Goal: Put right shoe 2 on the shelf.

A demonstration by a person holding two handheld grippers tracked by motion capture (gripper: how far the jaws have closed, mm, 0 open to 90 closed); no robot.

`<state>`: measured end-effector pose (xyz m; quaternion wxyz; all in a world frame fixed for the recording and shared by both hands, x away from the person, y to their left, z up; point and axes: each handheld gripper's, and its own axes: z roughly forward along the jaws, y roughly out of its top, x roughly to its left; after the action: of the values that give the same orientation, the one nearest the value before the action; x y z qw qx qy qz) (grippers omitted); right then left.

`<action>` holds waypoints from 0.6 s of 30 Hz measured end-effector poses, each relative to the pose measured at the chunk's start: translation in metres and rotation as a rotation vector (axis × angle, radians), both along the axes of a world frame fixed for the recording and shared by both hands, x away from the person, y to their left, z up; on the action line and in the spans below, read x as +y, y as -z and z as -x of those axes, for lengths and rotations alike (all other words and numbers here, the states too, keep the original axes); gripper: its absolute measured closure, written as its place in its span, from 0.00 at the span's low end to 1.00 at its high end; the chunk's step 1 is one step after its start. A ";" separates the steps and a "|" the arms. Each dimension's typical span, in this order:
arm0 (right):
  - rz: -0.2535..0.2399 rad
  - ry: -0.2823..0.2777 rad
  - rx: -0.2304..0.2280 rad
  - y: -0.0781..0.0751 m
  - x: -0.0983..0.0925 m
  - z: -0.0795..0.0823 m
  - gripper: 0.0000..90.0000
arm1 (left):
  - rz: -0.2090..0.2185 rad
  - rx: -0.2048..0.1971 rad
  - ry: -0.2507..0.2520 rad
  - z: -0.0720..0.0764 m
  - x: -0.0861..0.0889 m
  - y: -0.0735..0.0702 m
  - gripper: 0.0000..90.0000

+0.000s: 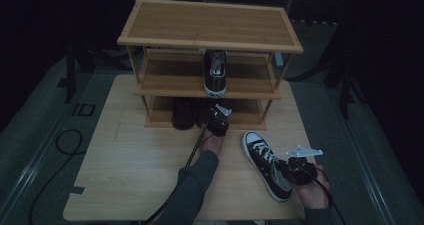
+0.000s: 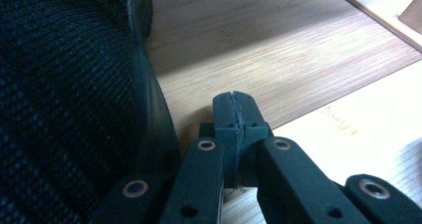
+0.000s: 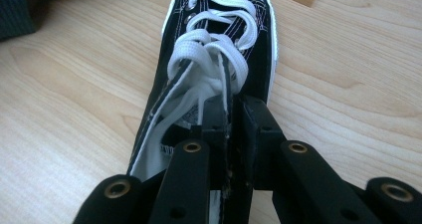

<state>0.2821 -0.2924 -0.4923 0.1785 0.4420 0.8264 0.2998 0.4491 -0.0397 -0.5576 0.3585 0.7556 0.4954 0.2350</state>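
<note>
Right gripper view showed the black sneaker (image 3: 219, 59) lying on the table (image 3: 74, 109), its collar wall clamped between the right gripper (image 3: 230, 112) jaws. Lifting should go level, toe toward the shelf rack (image 1: 210, 35). Left gripper (image 2: 234, 109), jaws together and empty, rested beside a dark shoe (image 2: 69, 94).

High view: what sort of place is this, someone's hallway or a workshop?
Probably a staged recording setup, not a home: a small wooden shoe rack stands on a light table with dark surroundings, and a person works on a black sneaker with cabled tongs.
</note>
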 end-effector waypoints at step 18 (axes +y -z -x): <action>-0.058 0.017 0.044 0.010 0.000 -0.016 0.97 | -0.001 0.000 0.000 0.000 0.000 0.000 1.00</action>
<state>0.2985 -0.2925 -0.5020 0.1501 0.4605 0.8173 0.3122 0.4491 -0.0398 -0.5576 0.3583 0.7556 0.4953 0.2353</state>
